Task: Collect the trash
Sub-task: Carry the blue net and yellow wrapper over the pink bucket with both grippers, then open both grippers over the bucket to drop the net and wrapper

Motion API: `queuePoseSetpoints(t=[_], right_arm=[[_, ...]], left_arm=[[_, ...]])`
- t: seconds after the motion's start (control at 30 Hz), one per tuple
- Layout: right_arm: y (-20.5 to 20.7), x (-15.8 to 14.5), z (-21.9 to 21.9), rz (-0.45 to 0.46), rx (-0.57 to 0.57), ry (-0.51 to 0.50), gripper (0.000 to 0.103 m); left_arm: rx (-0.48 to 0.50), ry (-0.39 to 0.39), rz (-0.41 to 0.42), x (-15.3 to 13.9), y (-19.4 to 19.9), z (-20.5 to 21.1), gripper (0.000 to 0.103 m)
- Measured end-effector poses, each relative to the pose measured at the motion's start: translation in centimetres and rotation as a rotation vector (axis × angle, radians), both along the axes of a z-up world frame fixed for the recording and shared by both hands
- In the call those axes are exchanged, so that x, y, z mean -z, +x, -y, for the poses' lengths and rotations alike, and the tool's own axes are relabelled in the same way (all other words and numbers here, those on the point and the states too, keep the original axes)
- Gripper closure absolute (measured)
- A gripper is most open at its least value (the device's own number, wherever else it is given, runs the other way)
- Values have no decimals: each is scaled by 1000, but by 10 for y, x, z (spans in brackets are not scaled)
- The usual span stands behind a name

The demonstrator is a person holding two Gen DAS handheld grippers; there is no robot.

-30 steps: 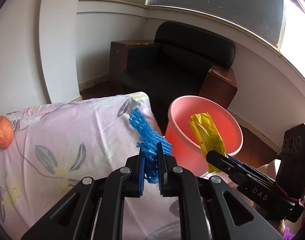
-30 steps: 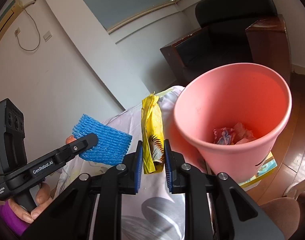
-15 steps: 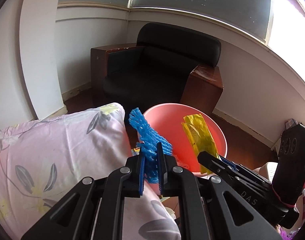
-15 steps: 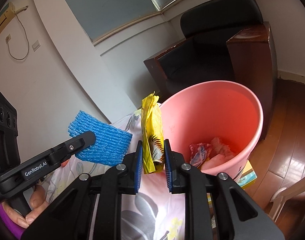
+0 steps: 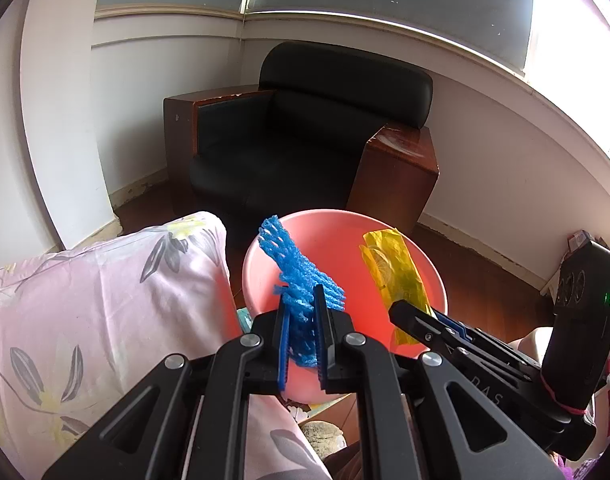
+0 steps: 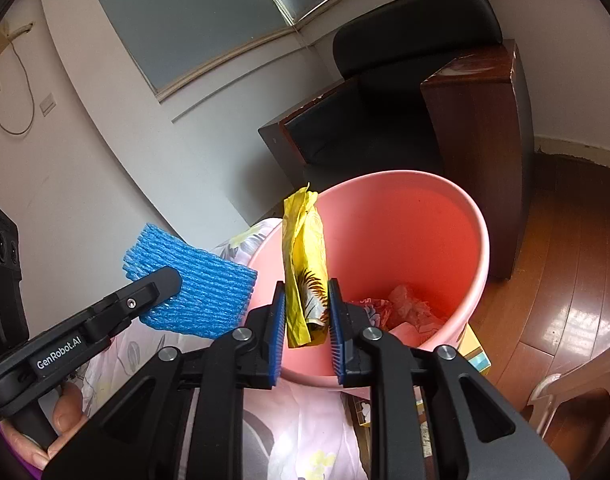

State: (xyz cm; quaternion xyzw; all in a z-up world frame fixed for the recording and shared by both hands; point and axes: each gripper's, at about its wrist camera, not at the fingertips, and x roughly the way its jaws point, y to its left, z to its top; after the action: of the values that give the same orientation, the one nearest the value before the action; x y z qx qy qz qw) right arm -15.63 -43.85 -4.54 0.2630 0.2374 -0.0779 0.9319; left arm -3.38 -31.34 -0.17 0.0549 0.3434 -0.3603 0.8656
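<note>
Left gripper (image 5: 303,344): jaws narrow, pinching the blue foam net (image 5: 301,284). Net stands up out of the pads, tilted, over the near-left part of the pink bin's (image 5: 265,256) mouth. From the right wrist view the same net (image 6: 201,292) shows as a flat ribbed pad clamped at the left gripper's tip (image 6: 161,280), just left of the bin rim (image 6: 483,248).

Right gripper (image 6: 307,320): jaws a little apart, blue pads flanking the yellow wrapper (image 6: 305,256); whether both pads press it cannot be told. Wrapper hangs upright between them, top edge crumpled, dark printed pattern low down, in front of the bin's left inner wall. In the left wrist view the wrapper (image 5: 395,276) stands up from the right gripper's tip (image 5: 405,314), over the right half of the bin's mouth.

Inside the bin: crumpled red and white wrappers (image 6: 401,308) at the bottom.

Left of the bin: floral pink cloth (image 5: 97,300), its edge touching the bin's side. Behind the bin: black armchair (image 5: 305,140) with brown wooden sides. Right of the bin: brown wood floor (image 6: 565,280).
</note>
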Motion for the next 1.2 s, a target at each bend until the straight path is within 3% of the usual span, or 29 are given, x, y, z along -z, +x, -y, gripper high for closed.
queuePoseSetpoints(t=[1.2], right_arm=[[12,17,24,-92,69,-5,83]], left_arm=[[43,75,-53,35,19,46,90]])
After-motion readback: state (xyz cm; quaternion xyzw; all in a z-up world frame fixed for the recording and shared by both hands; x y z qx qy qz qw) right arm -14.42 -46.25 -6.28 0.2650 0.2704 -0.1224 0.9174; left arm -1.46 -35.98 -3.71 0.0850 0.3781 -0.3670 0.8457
